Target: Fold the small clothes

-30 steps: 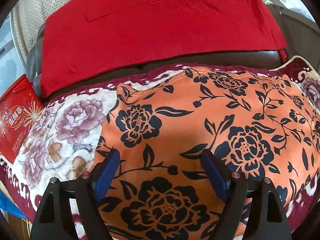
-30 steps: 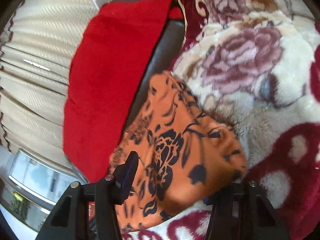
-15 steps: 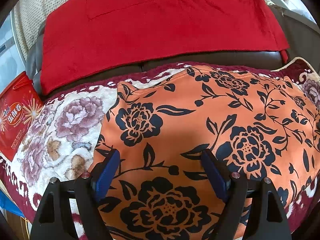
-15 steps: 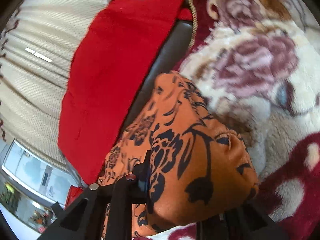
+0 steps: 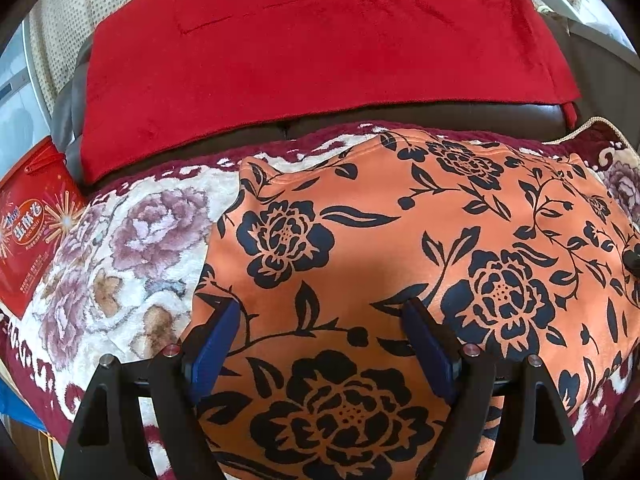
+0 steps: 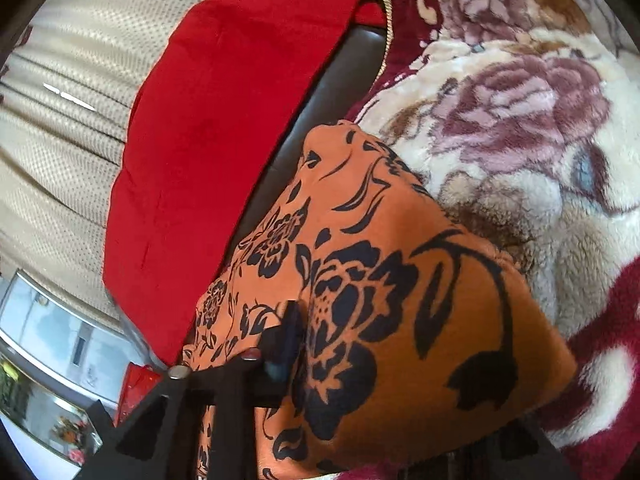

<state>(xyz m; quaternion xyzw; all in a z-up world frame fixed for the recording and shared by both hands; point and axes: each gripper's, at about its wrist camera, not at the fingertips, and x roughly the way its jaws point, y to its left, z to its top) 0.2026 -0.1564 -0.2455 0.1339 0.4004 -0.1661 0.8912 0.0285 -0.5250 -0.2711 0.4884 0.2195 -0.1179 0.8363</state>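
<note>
My left gripper (image 5: 320, 332) hangs with its blue pads spread wide over the orange flowered garment (image 5: 400, 248), which lies flat on the plush rose-patterned blanket (image 5: 132, 248) covering the sofa. My right gripper (image 6: 360, 360) has just closed its jaws on a raised fold at the garment's edge, the cloth bunched over its fingers. A red cloth (image 5: 304, 52) drapes the sofa's back.

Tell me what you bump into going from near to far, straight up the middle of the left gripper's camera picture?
left gripper → orange flowered garment → flowery blanket edge → dark sofa strip → red cloth
</note>
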